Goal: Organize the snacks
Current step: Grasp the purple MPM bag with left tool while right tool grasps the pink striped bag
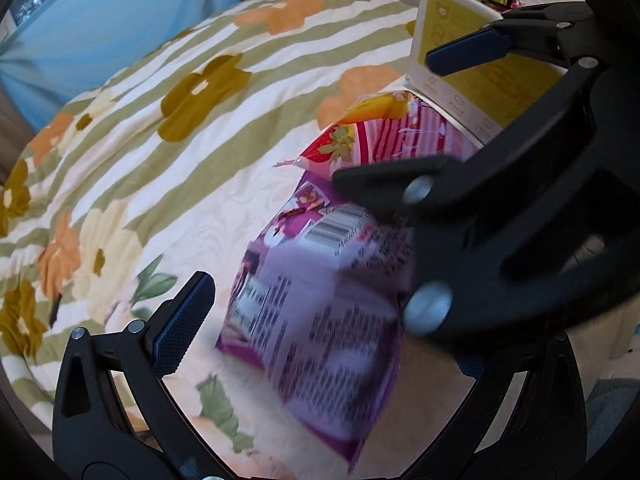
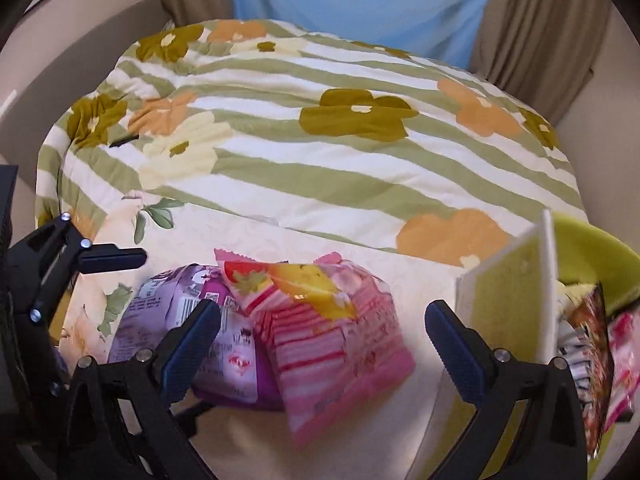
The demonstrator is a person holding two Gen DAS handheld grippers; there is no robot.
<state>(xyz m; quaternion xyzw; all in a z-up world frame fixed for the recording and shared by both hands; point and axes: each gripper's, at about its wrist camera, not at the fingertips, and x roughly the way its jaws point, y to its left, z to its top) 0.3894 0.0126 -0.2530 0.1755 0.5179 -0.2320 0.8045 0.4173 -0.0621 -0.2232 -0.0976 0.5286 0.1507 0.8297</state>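
Pink snack bag btwn fingers of right hand-held gripper, jaws apart; left too.

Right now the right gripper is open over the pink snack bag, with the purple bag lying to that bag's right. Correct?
Not quite. The right wrist view shows the purple bag lying to the left of the pink bag, not the right. The right gripper is indeed open over the pink bag.
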